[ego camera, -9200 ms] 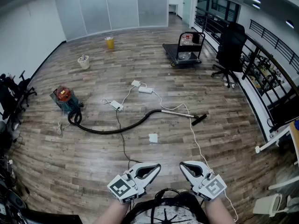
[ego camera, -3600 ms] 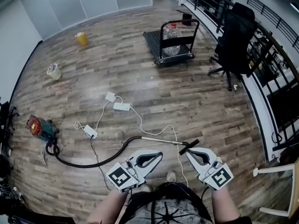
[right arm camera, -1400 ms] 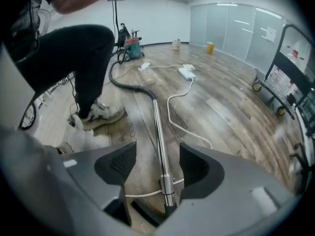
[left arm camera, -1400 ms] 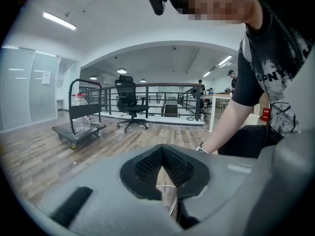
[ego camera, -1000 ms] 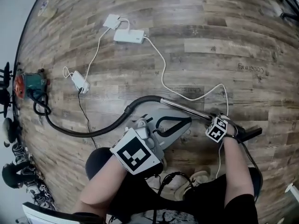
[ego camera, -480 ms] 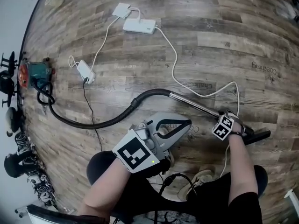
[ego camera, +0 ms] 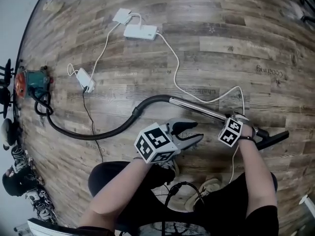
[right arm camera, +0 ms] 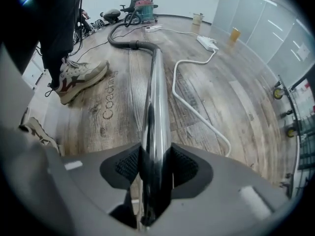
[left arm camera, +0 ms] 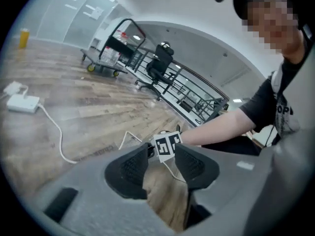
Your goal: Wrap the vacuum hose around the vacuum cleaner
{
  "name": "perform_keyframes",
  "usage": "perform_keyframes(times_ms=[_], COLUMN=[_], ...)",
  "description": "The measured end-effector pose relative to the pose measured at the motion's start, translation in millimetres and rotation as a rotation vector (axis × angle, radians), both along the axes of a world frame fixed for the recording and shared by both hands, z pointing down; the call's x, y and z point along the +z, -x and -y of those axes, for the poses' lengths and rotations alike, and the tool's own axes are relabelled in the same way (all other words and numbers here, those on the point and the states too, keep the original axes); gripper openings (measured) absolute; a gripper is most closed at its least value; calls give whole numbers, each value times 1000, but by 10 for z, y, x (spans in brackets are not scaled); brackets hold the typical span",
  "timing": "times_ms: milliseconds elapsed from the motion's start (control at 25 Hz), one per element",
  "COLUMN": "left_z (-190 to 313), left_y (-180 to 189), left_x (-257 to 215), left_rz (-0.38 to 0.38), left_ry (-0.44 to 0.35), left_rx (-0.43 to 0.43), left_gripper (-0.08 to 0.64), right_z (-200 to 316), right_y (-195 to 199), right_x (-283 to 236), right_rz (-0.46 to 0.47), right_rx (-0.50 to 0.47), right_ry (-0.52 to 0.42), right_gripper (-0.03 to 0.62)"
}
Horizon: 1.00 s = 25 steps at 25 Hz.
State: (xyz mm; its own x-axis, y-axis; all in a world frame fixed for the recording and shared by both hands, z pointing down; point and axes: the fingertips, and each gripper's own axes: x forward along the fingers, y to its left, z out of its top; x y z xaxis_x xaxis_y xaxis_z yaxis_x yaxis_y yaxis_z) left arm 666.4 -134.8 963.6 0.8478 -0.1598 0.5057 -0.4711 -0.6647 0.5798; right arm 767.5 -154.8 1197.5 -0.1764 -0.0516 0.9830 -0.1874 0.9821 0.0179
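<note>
**Right claw clamped on wand; left claw free; hose unwound**

The right gripper [ego camera: 237, 120] [right arm camera: 156, 162] points steeply down at the metal wand [ego camera: 197, 110] [right arm camera: 156, 97], near its nozzle end. Its jaws have just been closing, and both pads press on the chrome tube: a firm grasp.

The left gripper [ego camera: 197, 131] [left arm camera: 161, 163] sits just beside the wand, on the person's side, near mid-length. Its jaws have just been opening and stand apart. Between them show only floor and the other gripper's marker cube, so it holds nothing.

The black hose [ego camera: 98, 134] joins the wand's end opposite the nozzle and curves away across the wooden floor [ego camera: 246, 48]. It ends at the vacuum cleaner [ego camera: 30, 80] [right arm camera: 145, 6], well apart from the wand, and lies stretched out rather than wrapped round the cleaner.

The floor nozzle [ego camera: 273, 139] sits at the wand's other end, just past the right gripper. A white cable [ego camera: 172, 68] meets the wand there and runs to a power strip [ego camera: 140, 32] well beyond it.
</note>
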Motion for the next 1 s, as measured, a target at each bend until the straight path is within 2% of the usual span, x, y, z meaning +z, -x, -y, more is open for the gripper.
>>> perform_keyframes(times_ms=[160, 320, 480, 600, 640, 800, 1000], left_z=[40, 84, 197, 288, 294, 333, 736], left_y=[-104, -96, -162, -118, -113, -129, 182], left_x=[751, 1280, 1494, 1510, 1518, 1607, 1701], left_rz=[-85, -160, -337, -511, -553, -603, -701], left_ry=[269, 380, 477, 520, 534, 546, 471], left_rx=[-198, -392, -604, -765, -800, -869, -1085], left_gripper=[199, 204, 222, 190, 233, 276, 301], right_z=[11, 1, -41, 2, 16, -9, -68], right_y=[-63, -58, -58, -63, -69, -67, -1], right_x=[-263, -462, -587, -625, -633, -663, -775], right_rz=[-11, -9, -5, -4, -2, -2, 20], right_rx=[-36, -56, -53, -39, -39, -46, -53], right_ry=[-11, -26, -24, -36, -40, -46, -67], right_gripper=[169, 169, 170, 169, 169, 169, 169])
